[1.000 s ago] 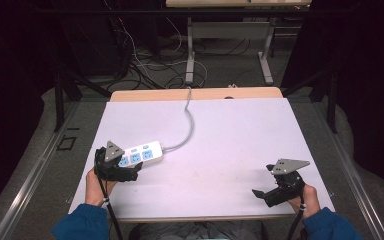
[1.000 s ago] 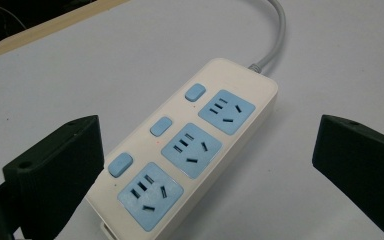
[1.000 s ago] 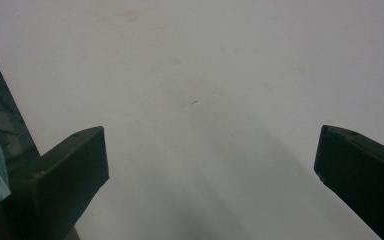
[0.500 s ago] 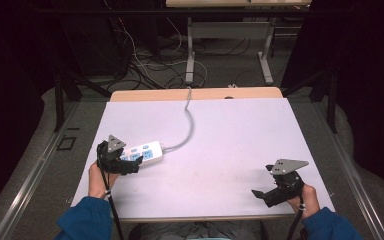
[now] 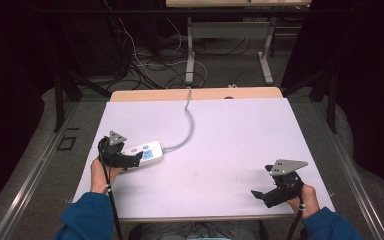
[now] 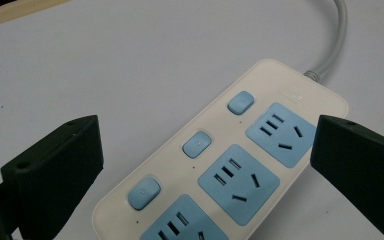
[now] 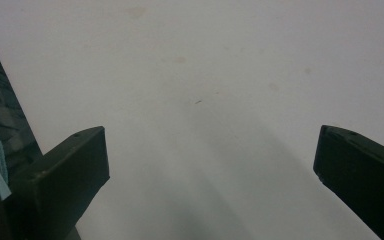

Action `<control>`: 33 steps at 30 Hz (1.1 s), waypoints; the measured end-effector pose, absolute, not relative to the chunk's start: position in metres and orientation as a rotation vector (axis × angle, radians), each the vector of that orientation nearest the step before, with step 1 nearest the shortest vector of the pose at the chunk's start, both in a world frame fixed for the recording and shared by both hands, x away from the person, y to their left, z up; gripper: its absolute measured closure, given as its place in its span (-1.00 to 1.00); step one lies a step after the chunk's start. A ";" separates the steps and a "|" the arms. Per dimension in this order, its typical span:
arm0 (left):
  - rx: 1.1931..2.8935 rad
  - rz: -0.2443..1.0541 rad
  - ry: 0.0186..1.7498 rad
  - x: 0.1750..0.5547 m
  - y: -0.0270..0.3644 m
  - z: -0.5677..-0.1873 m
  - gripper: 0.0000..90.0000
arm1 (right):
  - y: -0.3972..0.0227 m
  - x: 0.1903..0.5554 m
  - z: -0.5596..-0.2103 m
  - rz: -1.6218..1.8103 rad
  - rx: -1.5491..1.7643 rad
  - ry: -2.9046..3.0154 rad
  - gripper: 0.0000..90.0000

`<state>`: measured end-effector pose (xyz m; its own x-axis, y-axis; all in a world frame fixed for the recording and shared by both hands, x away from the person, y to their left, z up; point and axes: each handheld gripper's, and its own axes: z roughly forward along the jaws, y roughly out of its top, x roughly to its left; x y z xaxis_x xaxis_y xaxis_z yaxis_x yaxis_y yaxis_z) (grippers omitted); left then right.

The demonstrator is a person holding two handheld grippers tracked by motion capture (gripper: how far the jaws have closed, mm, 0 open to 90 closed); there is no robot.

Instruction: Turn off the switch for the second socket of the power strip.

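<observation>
Your left tongs [image 6: 205,165] are gaping wide astride the near end of the power strip [image 6: 230,165], which is lying flat at the counter's [image 5: 230,130] left side. Your right tongs [image 7: 210,165] are hovering wide apart, holding nothing, over bare counter.
</observation>
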<state>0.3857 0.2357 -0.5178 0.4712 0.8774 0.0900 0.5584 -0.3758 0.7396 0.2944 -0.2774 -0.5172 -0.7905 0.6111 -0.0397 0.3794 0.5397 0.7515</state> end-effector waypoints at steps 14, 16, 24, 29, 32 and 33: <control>2.083 0.625 1.206 0.394 0.234 -0.520 -0.27 | -0.278 0.293 -0.516 1.097 0.823 2.490 -0.99; 2.071 0.621 1.206 0.394 0.235 -0.521 -0.07 | -0.277 0.293 -0.516 1.106 0.808 2.473 -0.99; 2.033 0.603 1.213 0.394 0.239 -0.522 0.41 | -0.277 0.294 -0.517 1.106 0.817 2.476 -0.99; 2.038 0.587 1.207 0.394 0.240 -0.522 0.65 | -0.277 0.293 -0.517 1.098 0.810 2.484 -0.98; 2.038 0.590 1.202 0.395 0.241 -0.522 0.77 | -0.276 0.293 -0.517 1.100 0.823 2.484 -0.99; 2.038 0.589 1.205 0.395 0.241 -0.522 0.81 | -0.276 0.294 -0.517 1.099 0.821 2.487 -0.98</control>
